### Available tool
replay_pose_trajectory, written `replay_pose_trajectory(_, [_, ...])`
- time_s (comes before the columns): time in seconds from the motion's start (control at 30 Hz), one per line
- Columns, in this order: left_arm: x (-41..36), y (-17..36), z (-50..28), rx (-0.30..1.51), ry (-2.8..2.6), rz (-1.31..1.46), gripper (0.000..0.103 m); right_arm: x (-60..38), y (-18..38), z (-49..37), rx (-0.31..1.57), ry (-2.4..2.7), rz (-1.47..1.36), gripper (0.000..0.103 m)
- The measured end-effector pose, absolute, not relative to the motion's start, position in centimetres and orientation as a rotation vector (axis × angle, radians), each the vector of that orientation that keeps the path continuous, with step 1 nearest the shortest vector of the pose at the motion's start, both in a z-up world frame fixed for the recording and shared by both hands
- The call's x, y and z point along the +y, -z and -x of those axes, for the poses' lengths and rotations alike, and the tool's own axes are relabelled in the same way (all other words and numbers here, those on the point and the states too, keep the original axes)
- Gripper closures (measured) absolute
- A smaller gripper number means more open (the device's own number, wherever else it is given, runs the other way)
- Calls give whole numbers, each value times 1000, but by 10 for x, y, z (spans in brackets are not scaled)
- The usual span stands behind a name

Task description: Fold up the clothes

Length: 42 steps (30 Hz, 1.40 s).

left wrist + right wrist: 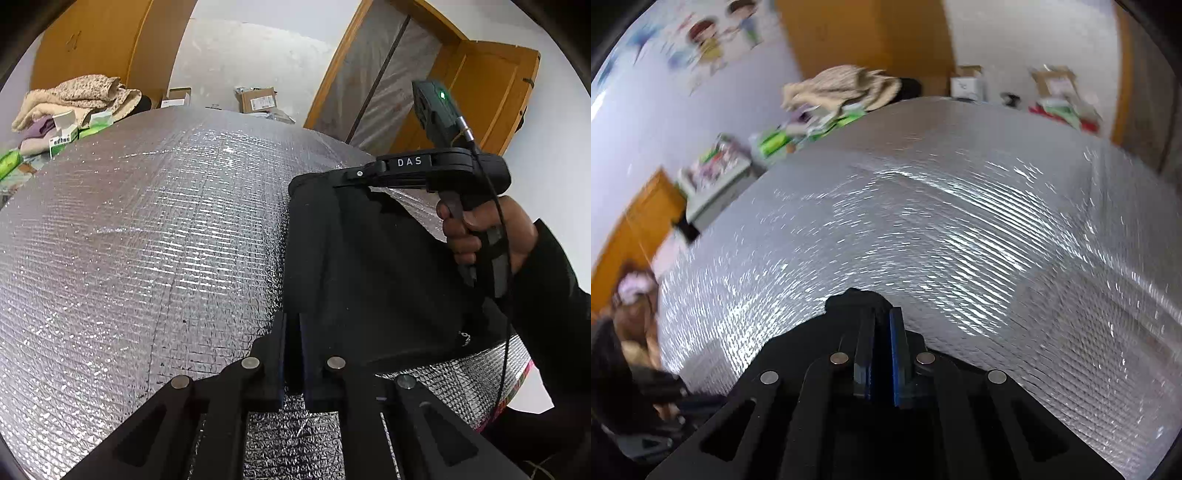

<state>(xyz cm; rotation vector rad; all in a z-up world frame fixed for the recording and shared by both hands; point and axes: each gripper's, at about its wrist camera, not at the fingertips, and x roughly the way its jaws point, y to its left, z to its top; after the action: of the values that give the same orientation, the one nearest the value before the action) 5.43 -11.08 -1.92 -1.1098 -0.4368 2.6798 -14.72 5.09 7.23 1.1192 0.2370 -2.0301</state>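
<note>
A black garment (369, 266) is held up over the right part of a silver foil-covered table (147, 240), stretched between both grippers. At the bottom of the left wrist view, my left gripper (291, 325) is shut on the garment's near edge. My right gripper (352, 174) pinches its far top edge, and a hand (476, 236) holds that gripper's handle. The right wrist view is blurred. There the right gripper (882, 321) is shut, with a bunch of the black garment (855, 301) at its fingertips above the foil table (960, 221).
A pile of beige and purple clothes (85, 92) and small green-white boxes (64, 136) lie at the table's far left. Cardboard boxes (258, 99) stand behind the far edge. A wooden door (491, 92) is at the back right. The table's right edge (517, 384) is near.
</note>
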Motion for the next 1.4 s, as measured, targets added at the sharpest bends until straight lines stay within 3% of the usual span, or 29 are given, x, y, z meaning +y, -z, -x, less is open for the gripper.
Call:
replay_pose_trajectory(0.17, [-115, 19, -55, -466, -2665, 1098, 97, 57, -76, 149, 205, 2026, -1118, 97])
replay_pose_trajectory(0.23, [-118, 19, -53, -491, -2656, 1095, 97, 59, -78, 150, 193, 2025, -1118, 90])
replay_pose_trajectory(0.3, [-118, 19, -53, -496, -2655, 1094, 96, 57, -84, 149, 177, 2024, -1092, 74])
replay_pose_trajectory(0.4, [-116, 18, -53, -475, -2660, 1096, 96, 42, -91, 149, 188, 2008, -1055, 73])
replay_pose_trajectory(0.57, [-117, 17, -52, -467, -2657, 1097, 96, 7, -73, 146, 425, 1929, -1115, 73])
replay_pose_trajectory(0.63, [-116, 17, -53, -462, -2659, 1094, 96, 0, -66, 151, 454, 1907, -1153, 81])
replay_pose_trajectory(0.67, [-116, 16, -53, -462, -2659, 1093, 96, 1, -67, 152, 449, 1917, -1151, 91])
replay_pose_trajectory(0.73, [-116, 16, -53, -462, -2659, 1088, 96, 1, -69, 155, 441, 1938, -1148, 95])
replay_pose_trajectory(0.83, [-114, 15, -53, -451, -2664, 1079, 96, 10, -74, 169, 364, 1999, -1158, 96])
replay_pose_trajectory(1.17, [-117, 13, -57, -462, -2651, 1066, 96, 61, -66, 213, -165, 2033, -1291, 95])
replay_pose_trajectory(1.4, [-120, 10, -59, -475, -2636, 1069, 96, 111, -99, 163, -184, 2082, -1136, 89])
